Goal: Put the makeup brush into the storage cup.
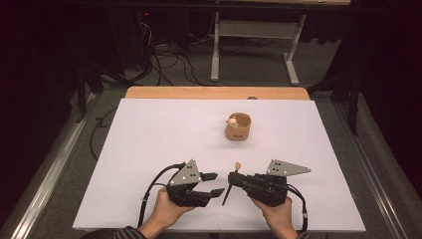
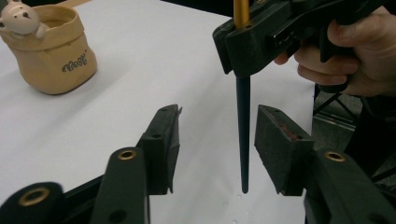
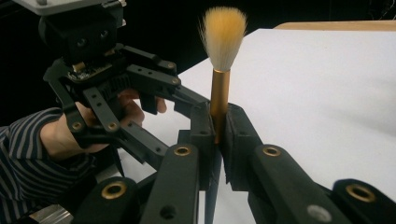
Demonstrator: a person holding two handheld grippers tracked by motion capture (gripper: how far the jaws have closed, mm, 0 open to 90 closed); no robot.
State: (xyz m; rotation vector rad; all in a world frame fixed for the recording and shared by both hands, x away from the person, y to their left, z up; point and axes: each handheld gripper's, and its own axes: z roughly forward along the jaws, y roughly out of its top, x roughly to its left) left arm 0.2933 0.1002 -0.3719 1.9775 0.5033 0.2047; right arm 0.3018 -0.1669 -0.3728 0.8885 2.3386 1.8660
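Observation:
A brush with a gold ferrule and pale bristles stands upright, bristles up. My right gripper is shut on the ferrule. In the high view this gripper sits near the table's front edge, with the brush hanging below it. The dark pointed handle reaches down to the white table. My left gripper is open, its pads on either side of the handle and apart from it. From above, the left gripper faces the right one.
A tan fabric pouch with a small bear figure on its rim stands mid-table, beyond the grippers. The left gripper view has that pouch at its top left. A wooden table edge lies behind the white surface.

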